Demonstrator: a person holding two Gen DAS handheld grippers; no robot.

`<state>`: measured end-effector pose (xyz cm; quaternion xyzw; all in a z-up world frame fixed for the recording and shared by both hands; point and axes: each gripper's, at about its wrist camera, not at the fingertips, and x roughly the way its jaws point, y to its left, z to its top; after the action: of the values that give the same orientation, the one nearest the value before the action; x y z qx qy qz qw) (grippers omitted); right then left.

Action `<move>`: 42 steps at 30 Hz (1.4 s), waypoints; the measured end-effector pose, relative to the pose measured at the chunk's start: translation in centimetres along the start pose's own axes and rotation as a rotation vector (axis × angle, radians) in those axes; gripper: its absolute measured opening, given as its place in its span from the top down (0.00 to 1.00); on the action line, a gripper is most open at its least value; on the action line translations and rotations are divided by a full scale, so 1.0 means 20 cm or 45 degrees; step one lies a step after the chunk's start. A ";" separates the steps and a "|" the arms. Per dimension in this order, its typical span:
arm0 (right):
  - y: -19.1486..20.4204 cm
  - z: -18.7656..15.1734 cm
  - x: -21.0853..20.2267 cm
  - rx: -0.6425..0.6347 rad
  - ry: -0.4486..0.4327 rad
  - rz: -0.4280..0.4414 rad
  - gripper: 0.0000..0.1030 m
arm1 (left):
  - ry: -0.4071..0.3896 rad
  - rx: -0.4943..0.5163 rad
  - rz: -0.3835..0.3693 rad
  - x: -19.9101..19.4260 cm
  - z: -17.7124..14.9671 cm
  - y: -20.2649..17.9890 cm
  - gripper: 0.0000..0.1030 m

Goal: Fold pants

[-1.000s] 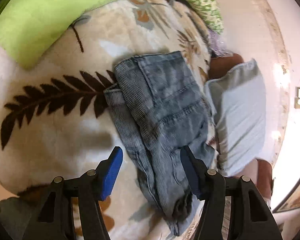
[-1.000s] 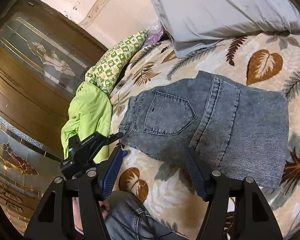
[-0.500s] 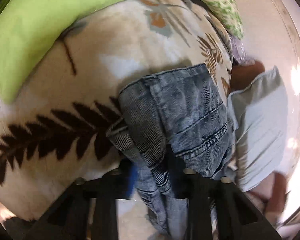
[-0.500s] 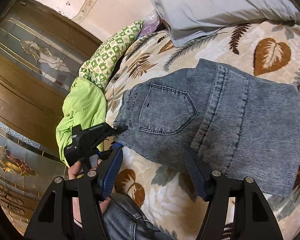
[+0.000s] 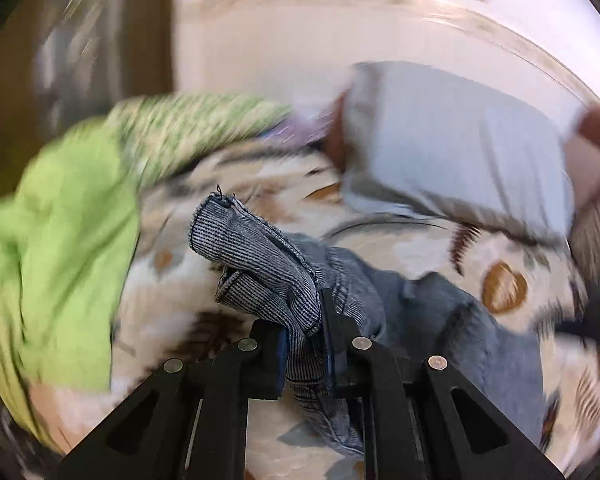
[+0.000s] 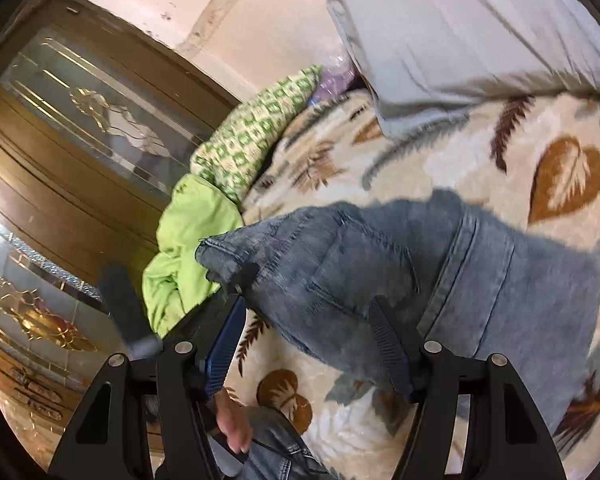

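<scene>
The grey-blue denim pants (image 6: 440, 276) lie partly folded on a leaf-print blanket (image 6: 560, 168). My left gripper (image 5: 304, 344) is shut on the waistband end of the pants (image 5: 260, 264) and holds it lifted above the blanket; the rest of the denim trails down to the right. In the right wrist view the lifted corner (image 6: 228, 252) rises at the left. My right gripper (image 6: 304, 344) is open and empty, hovering just above the near edge of the pants. The left view is blurred by motion.
A grey pillow (image 6: 460, 28) lies at the head of the bed. A lime-green cloth (image 6: 188, 240) and a green patterned cloth (image 6: 256, 128) sit at the far side. A wooden glass-panelled door (image 6: 80, 128) stands behind. The person's denim-clad leg (image 6: 276, 444) is below.
My left gripper closed on the waistband end and lifted it, swinging the view up toward the pillow and wall. The right gripper stayed open and shifted slightly closer to the pants.
</scene>
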<state>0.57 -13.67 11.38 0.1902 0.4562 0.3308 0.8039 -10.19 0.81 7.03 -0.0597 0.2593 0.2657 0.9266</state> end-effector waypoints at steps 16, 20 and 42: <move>0.01 0.34 -0.19 -0.250 0.132 -0.110 0.28 | -0.149 0.682 -0.231 -0.39 -0.32 -0.58 0.89; -0.04 0.36 -0.06 -0.218 0.238 -0.184 0.27 | -0.141 0.714 -0.233 -0.39 -0.32 -0.60 0.89; -0.39 0.24 -0.25 0.046 0.134 -0.201 0.89 | -0.070 0.984 -0.356 -0.47 -0.39 -0.77 0.87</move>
<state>5.69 -22.70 12.04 0.1504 0.5172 0.2676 0.7989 -12.54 -18.52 4.68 0.2652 0.3046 0.0216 0.9145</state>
